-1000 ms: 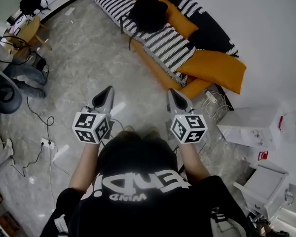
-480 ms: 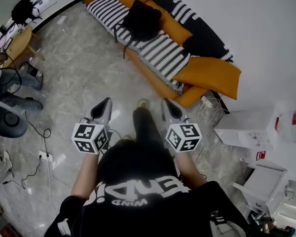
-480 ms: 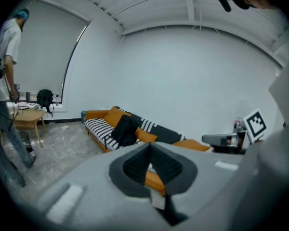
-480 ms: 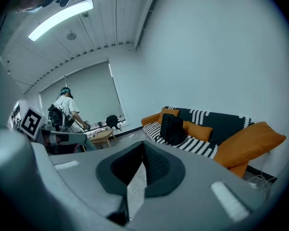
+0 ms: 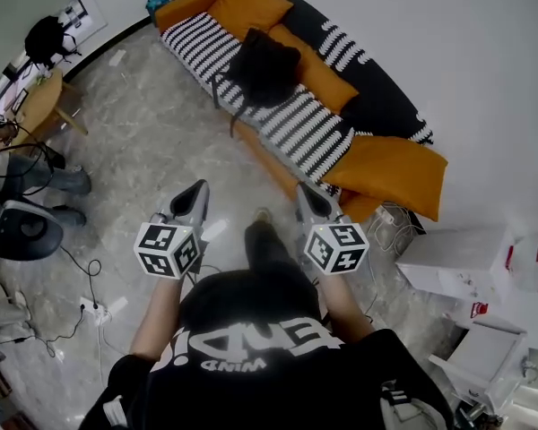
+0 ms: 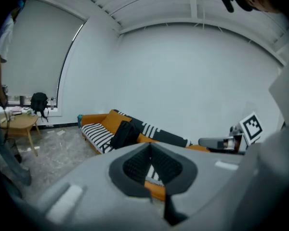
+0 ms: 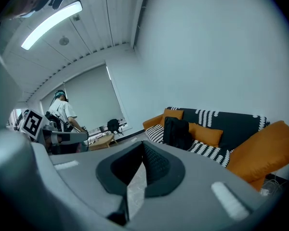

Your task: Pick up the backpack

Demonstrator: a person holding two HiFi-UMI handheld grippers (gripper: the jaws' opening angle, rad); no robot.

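A black backpack (image 5: 264,65) leans on the striped seat of an orange sofa (image 5: 377,159) against the far wall. It also shows in the left gripper view as the backpack (image 6: 125,134) and in the right gripper view as the backpack (image 7: 177,133). My left gripper (image 5: 197,191) and right gripper (image 5: 305,191) are held side by side over the floor, well short of the sofa. Both point towards it. Both are shut with nothing between the jaws. The left gripper's tip (image 6: 151,146) and the right gripper's tip (image 7: 143,146) are pressed together.
A second dark bag (image 5: 45,36) sits by the window at far left, next to a small wooden table (image 5: 38,106). A seated person's legs (image 5: 45,182), an office chair (image 5: 18,231) and floor cables (image 5: 85,276) lie left. White boxes (image 5: 457,249) stand right.
The person has stepped forward across the floor, one leg now showing between the grippers. Both grippers have been carried along, still shut and side by side.
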